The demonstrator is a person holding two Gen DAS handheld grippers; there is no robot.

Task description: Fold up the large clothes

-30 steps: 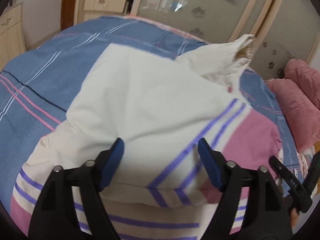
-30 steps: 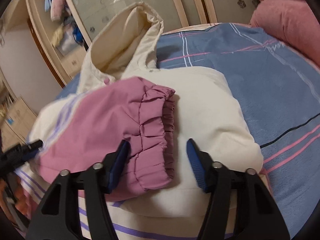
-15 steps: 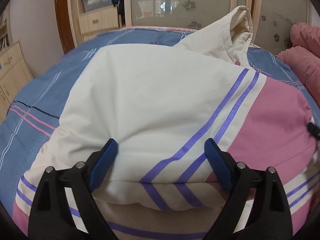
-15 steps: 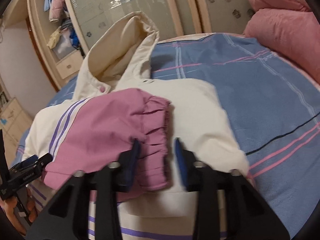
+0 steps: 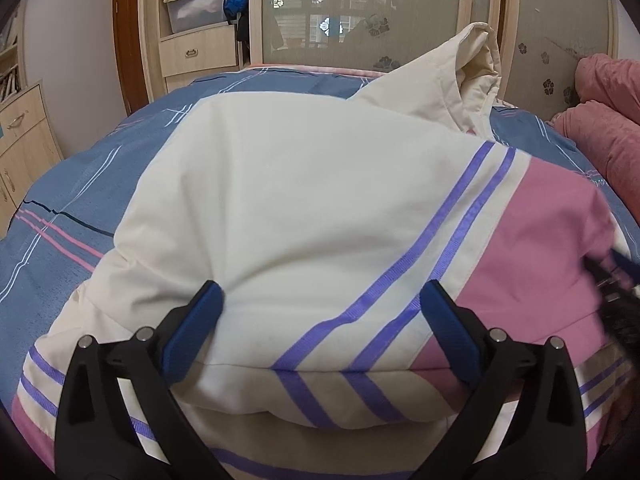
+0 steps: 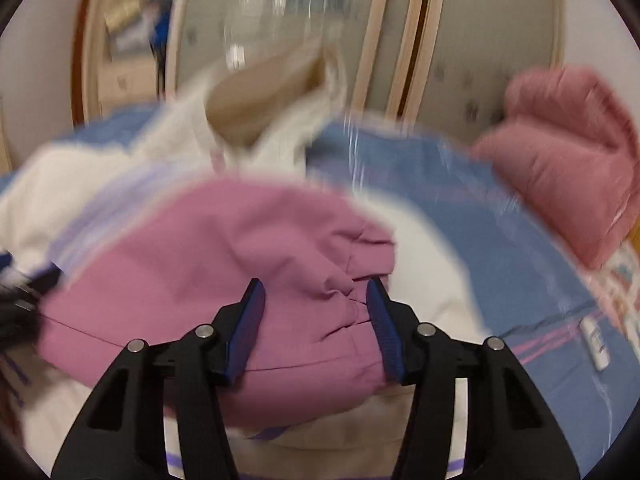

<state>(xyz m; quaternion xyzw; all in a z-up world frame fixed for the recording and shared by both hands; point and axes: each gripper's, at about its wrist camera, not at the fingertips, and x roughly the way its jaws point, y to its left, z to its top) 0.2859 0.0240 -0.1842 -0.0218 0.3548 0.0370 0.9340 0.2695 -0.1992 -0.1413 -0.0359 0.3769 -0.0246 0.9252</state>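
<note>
Spread across the blue striped bedsheet, the cream jacket lies folded in on itself, its purple-striped, pink-ended sleeve laid over the body and its hood standing up at the far edge. Over its near fold the left gripper has its jaws opening wide, pads off the cloth. Meanwhile the right gripper, seen through heavy blur, has its jaws closing over the sleeve's gathered pink cuff; whether the pads press it I cannot tell. Pink bedding is heaped at the right, and a wardrobe with frosted sliding doors and a cluttered shelf stands behind the bed.
</note>
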